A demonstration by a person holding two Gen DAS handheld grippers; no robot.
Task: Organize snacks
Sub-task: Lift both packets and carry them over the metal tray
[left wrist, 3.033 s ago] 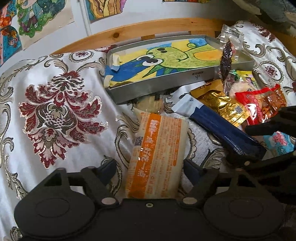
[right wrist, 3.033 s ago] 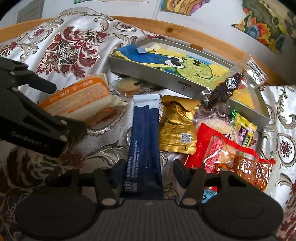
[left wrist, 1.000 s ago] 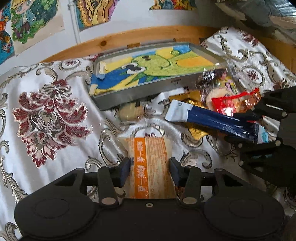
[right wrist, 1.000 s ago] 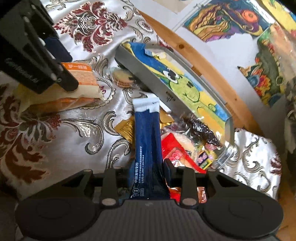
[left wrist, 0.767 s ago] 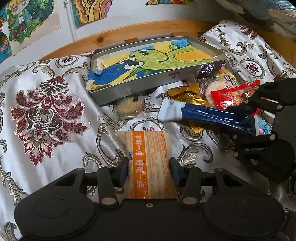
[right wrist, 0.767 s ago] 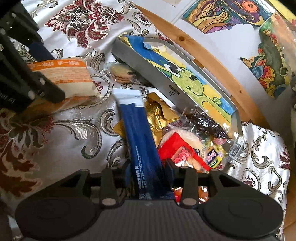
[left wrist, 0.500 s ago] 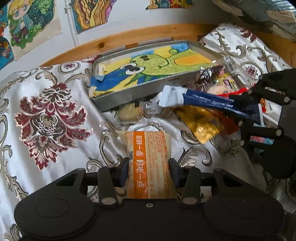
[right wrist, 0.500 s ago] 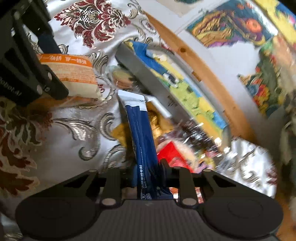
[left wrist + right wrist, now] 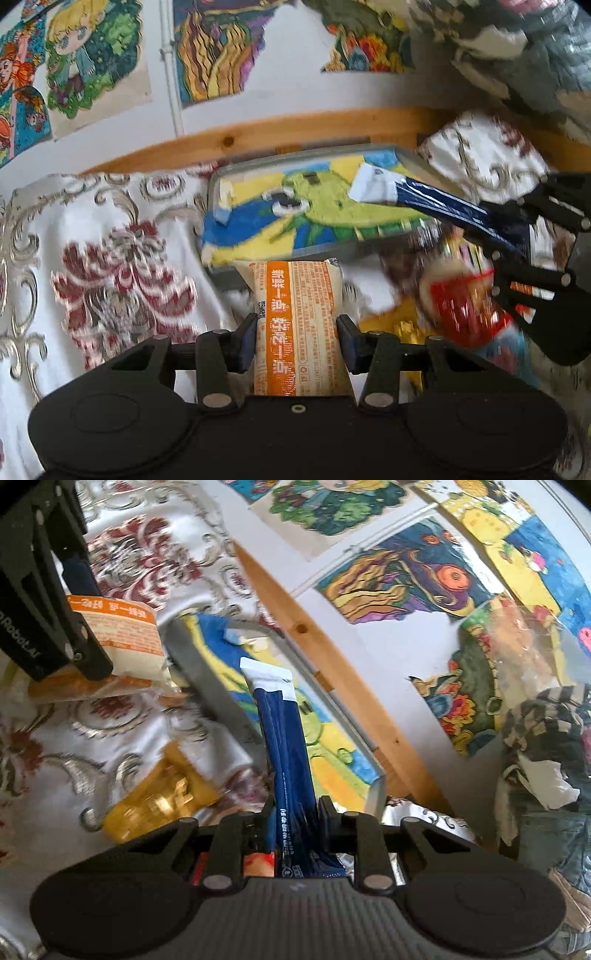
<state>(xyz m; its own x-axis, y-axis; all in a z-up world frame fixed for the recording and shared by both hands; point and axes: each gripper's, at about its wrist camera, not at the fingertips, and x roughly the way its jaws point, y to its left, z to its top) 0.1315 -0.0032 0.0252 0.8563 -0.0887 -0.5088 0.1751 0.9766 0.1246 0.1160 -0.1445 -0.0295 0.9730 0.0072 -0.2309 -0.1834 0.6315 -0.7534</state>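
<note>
Lifting both packs at once is the step in hand, by the look of it, with the grey metal tray with a crayon dinosaur drawing lining it [image 9: 314, 206] as the likely drop spot.

The left gripper [image 9: 295, 341] has its jaws clamped on the sides of the cream bread pack with an orange stripe [image 9: 297, 325], which sticks out toward 12 o'clock with its far end just short of the tray's near wall. The right gripper [image 9: 293, 821] is pinched tight on the long dark-blue foil stick pack with a white end [image 9: 286, 746]; its jaws were closing down over the last second and now squeeze the pack. In the left view that white tip hangs over the tray's 2 o'clock corner.

The other snacks are on the silver-and-red brocade bed cover [image 9: 92, 266]: a gold foil packet [image 9: 159, 801] at about 8 o'clock from the right gripper, and a blurry red wrapper [image 9: 461, 306] at 3 o'clock of the bread pack.

To do it well, the person should probably keep the grippers apart, since they sit close. The stick pack is floppy and held at one end, so a slow swing seems wise. The bread looks squashy, so no harder squeeze. Clear the tray wall before lowering, then let go once each pack rests flat.
</note>
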